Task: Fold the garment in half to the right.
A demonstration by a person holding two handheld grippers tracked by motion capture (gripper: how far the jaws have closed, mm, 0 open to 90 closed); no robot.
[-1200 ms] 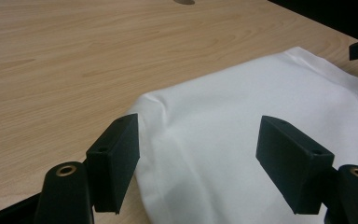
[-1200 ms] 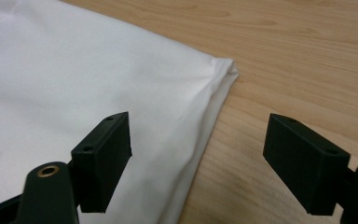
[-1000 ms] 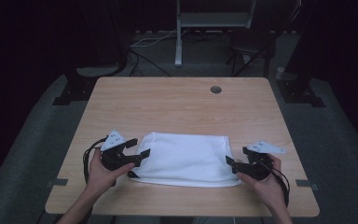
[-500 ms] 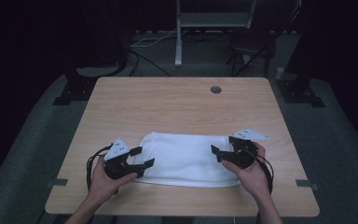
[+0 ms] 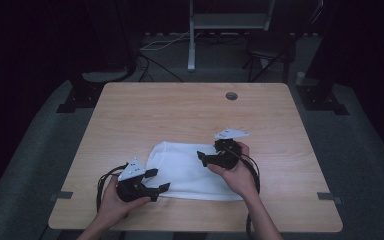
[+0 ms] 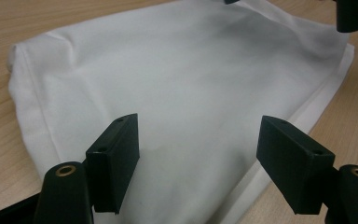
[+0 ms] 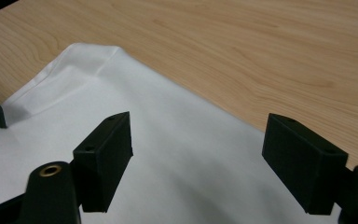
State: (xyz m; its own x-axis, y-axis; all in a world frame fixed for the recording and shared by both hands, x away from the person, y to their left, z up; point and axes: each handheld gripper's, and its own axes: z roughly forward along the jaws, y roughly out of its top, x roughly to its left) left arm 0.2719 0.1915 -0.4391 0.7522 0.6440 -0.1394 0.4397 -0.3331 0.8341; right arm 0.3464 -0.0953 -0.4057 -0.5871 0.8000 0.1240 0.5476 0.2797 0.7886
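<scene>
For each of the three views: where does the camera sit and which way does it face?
High view: above the table's near side, facing forward and down; both forearms, left gripper, right gripper.
Left gripper view: rides that gripper, faces across the white cloth between its open fingers.
Right gripper view: likewise; open fingers.
All share the cloth.

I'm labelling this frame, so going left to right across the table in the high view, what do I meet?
left gripper → white cloth → right gripper → bare table at the right edge.
</scene>
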